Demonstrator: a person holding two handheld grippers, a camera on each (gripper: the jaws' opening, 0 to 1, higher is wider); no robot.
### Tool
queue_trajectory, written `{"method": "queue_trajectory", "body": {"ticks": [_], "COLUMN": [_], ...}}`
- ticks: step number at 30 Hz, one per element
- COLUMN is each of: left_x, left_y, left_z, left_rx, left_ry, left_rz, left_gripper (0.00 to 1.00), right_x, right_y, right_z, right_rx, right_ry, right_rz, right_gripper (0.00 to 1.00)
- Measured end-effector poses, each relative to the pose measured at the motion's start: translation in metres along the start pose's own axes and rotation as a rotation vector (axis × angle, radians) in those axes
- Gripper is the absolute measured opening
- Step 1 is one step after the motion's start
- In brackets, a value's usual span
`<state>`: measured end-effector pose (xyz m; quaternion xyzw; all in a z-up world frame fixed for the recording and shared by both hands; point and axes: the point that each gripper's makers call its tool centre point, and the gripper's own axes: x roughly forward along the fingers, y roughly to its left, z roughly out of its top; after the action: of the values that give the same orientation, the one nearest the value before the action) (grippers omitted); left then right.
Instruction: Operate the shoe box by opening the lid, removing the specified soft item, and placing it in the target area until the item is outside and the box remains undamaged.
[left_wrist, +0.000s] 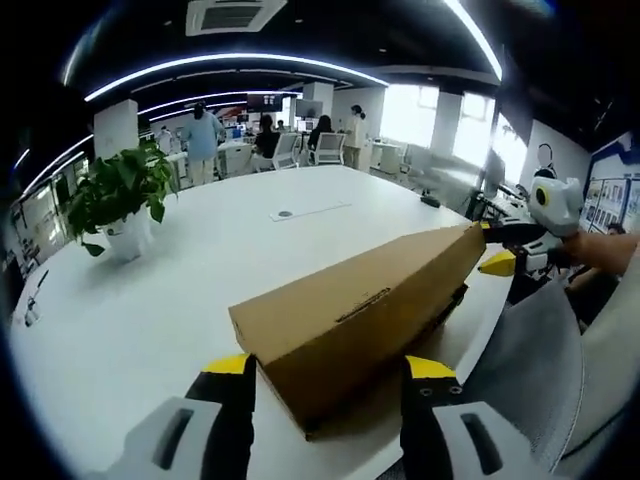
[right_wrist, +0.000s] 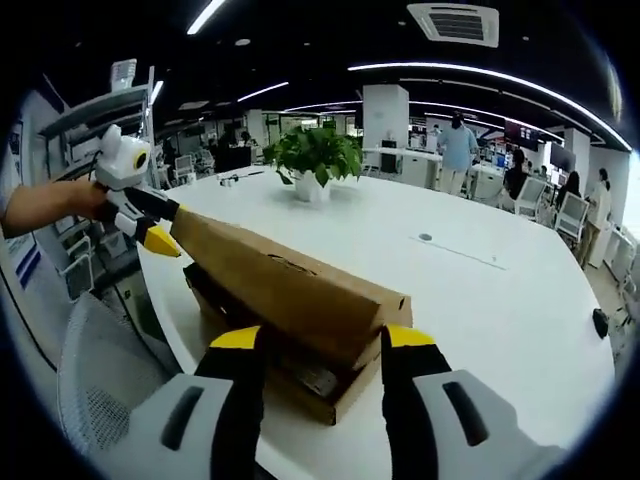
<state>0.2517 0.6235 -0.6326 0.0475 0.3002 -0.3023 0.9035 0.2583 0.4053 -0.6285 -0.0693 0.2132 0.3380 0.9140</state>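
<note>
Near the white table's (right_wrist: 480, 300) edge, the long brown cardboard shoe-box lid (left_wrist: 360, 300), likely light and easily creased, sits lifted off its base, end-walls straddled by left gripper (left_wrist: 325, 375) and right gripper (right_wrist: 312, 345), jaws wide.

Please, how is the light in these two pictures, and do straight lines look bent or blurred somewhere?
Left gripper view: bright ceiling light strips bow into arcs from fisheye distortion; the windows are overexposed; the brown cardboard shoe box lid stays sharp. Right gripper view: even indoor light, soft glare on the white round table, the green potted plant clear, the far people small and slightly soft.
</note>
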Motion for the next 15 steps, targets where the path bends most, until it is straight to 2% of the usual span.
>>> {"method": "queue_trajectory", "body": {"ticks": [8, 15], "left_x": [0.000, 0.002], "left_y": [0.007, 0.021], "left_z": [0.021, 0.040], "left_rx": [0.005, -0.001], "left_ry": [-0.038, -0.090], "left_rz": [0.011, 0.047], "left_gripper": [0.59, 0.53], "right_x": [0.004, 0.010], "right_y": [-0.009, -0.020], "right_z": [0.020, 0.039], "right_rx": [-0.033, -0.050], "right_ry": [-0.024, -0.048], "right_rz": [-0.009, -0.017], "right_gripper": [0.44, 0.45]}}
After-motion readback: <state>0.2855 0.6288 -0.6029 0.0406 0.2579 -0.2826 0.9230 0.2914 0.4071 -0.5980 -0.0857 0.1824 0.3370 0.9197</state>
